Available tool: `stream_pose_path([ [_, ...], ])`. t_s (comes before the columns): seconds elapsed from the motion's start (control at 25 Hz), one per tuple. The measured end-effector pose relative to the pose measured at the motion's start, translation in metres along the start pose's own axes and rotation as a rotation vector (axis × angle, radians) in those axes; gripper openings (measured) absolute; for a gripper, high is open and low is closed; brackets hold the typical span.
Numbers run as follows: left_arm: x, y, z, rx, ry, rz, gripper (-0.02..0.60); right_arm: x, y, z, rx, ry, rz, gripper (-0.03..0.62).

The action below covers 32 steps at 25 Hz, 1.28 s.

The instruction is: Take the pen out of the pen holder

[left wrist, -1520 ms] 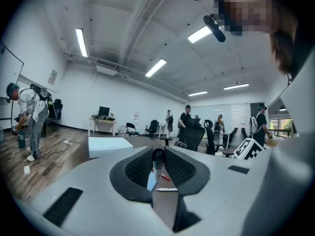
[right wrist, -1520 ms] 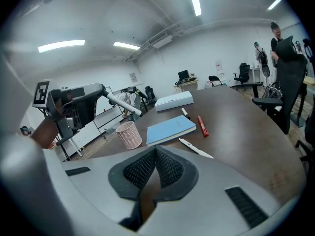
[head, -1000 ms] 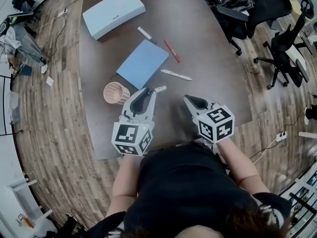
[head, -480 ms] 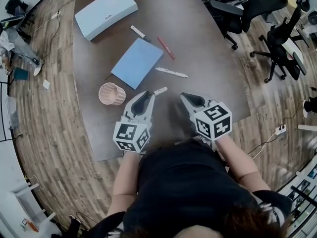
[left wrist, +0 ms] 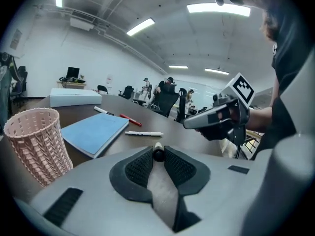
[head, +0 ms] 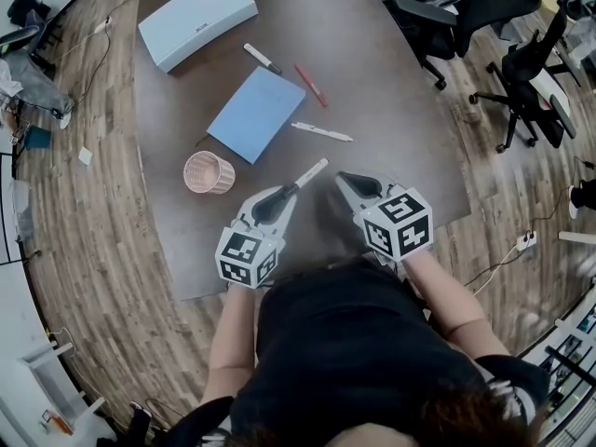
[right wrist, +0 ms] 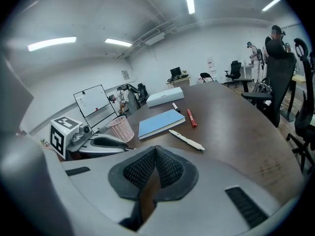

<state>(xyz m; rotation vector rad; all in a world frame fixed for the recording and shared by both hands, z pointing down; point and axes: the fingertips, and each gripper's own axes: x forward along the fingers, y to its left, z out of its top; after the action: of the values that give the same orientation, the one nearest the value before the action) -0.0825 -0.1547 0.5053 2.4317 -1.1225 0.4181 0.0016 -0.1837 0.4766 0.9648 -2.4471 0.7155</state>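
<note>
The pink lattice pen holder (head: 208, 172) stands upright on the dark table, left of my hands; it also shows in the left gripper view (left wrist: 34, 144). My left gripper (head: 290, 192) is shut on a white pen (head: 308, 170), whose far end pokes out ahead of the jaws toward the table's middle. The pen's dark end (left wrist: 158, 154) sits pinched between the pads. My right gripper (head: 341, 177) hovers beside it on the right, shut with nothing in it; its pads (right wrist: 165, 166) meet.
On the table lie a blue notebook (head: 256, 114), a white pen (head: 321, 131), a red pen (head: 311, 85), a black-capped marker (head: 262, 59) and a white box (head: 196, 20). Office chairs (head: 507, 73) stand off the table's right edge.
My left gripper has sunk toward the table with the pen, which now points further forward. The right gripper has kept still.
</note>
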Motion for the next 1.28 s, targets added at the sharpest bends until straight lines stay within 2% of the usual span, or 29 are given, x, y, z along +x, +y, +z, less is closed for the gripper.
stream_pose_path([
  [0.16,0.002,-0.002,-0.015,0.082,0.069,-0.002,0.087,0.001,0.001,-0.003,0.0,0.005,0.0,0.018],
  [0.32,0.006,-0.002,-0.035,0.193,0.174,0.006,0.087,0.001,0.001,-0.006,0.001,0.009,0.0,0.018],
  [0.6,0.007,0.003,-0.066,0.302,0.346,0.04,0.087,0.001,-0.001,-0.011,0.001,0.022,-0.005,0.018],
  [0.92,0.008,0.007,-0.077,0.295,0.437,0.023,0.089,0.003,0.0,-0.015,0.002,0.036,-0.005,0.018],
  [1.16,0.006,0.006,-0.077,0.268,0.44,0.012,0.092,0.003,0.002,-0.015,0.002,0.039,-0.003,0.018],
  [1.28,0.006,0.005,-0.076,0.251,0.427,0.001,0.127,0.002,0.002,-0.016,0.004,0.038,-0.003,0.018],
])
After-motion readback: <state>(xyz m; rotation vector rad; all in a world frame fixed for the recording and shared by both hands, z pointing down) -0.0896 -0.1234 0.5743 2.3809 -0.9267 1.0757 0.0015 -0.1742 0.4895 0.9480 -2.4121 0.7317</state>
